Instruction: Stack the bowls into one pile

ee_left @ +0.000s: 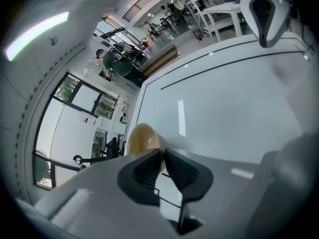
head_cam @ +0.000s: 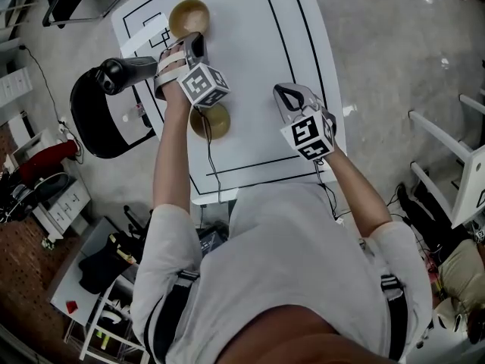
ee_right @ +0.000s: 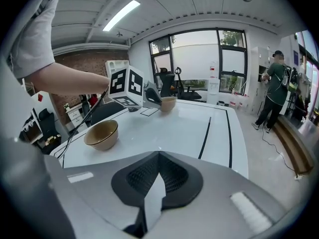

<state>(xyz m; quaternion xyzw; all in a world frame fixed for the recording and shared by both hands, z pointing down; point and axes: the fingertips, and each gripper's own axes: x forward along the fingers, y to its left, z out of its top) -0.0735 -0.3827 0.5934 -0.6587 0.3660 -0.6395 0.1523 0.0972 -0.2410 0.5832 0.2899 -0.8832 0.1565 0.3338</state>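
The left gripper (ee_left: 163, 156) had its jaws drawn narrow on the rim of the far bowl (ee_left: 141, 139). The thin wall of the bowl sat between the two pads at their tips, and the rest of the bowl lay ahead of the jaws and a little to their left. I judge this was a pinch on the rim because a bowl is too wide for the jaws to go around it, so the edge was the only place to take it. The gripper pointed downward at a slant, which let one pad go inside the bowl and the other stay outside.

The near bowl (head_cam: 217, 125) stood upright on the white table (head_cam: 250, 51), behind the left gripper and partly under its marker cube, towards the person. It was well apart from the held bowl. Probably it was the place where the pile would be made.

The right gripper (ee_right: 158, 156) had its pads pressed together with nothing between them. It hovered above bare table, with the near bowl ahead of it to the left. It seemed to wait aside so that it would not block the way.
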